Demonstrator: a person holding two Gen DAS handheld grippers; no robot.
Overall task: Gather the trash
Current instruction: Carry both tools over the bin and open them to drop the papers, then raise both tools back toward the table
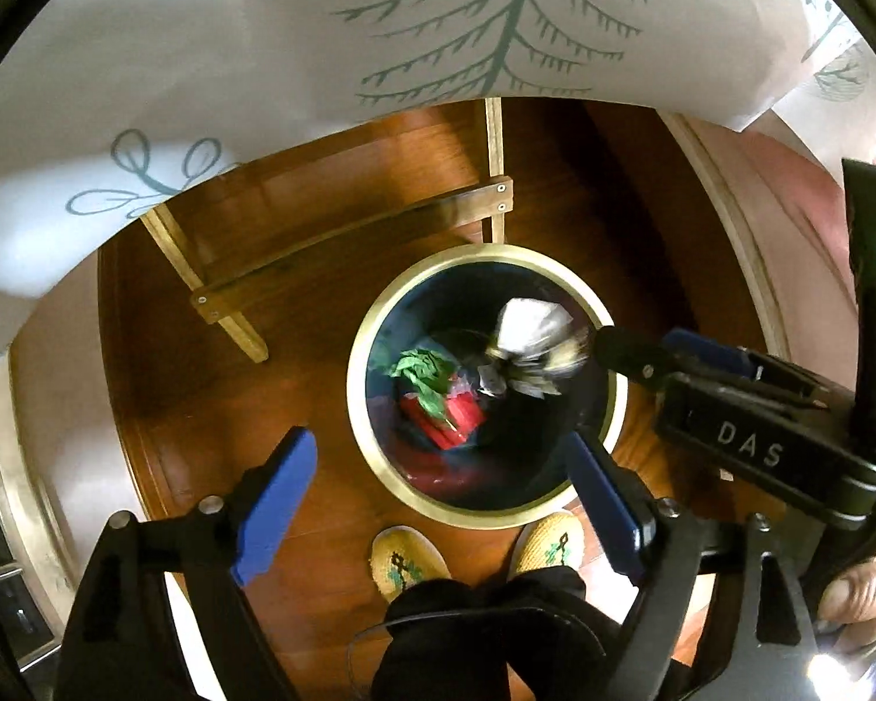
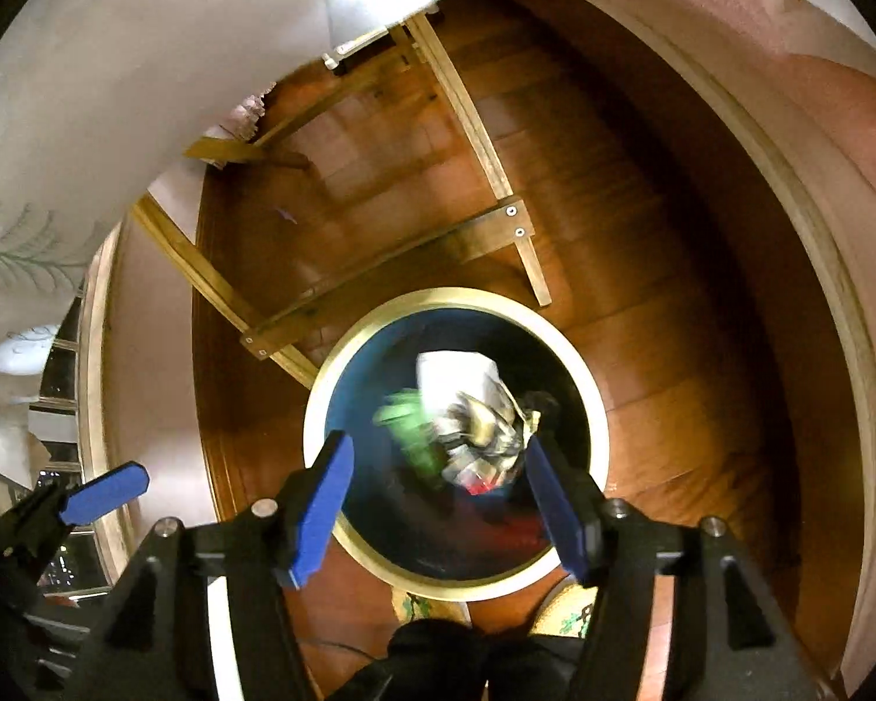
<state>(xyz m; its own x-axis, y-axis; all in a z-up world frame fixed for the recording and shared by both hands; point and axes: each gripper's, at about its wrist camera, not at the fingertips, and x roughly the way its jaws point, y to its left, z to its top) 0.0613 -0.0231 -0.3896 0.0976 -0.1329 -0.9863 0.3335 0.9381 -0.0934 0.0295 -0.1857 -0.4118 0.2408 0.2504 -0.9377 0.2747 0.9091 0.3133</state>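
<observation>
Two hand-held grippers point down over a round bin (image 1: 356,409) w/ pale rim on a wood floor. Left gripper (image 1: 438,496) is spread wide, nothing between its blue pads. Right gripper (image 2: 444,502) is also spread, empty. Just ahead of and below the right gripper's pads, a blurred crumpled white wrapper (image 2: 473,409) sits inside the bin, above green (image 1: 423,374) & red (image 1: 455,417) scraps. Trash looks light, soft, crushable; prob. best pinched at a bunched fold, not a loose edge.
</observation>
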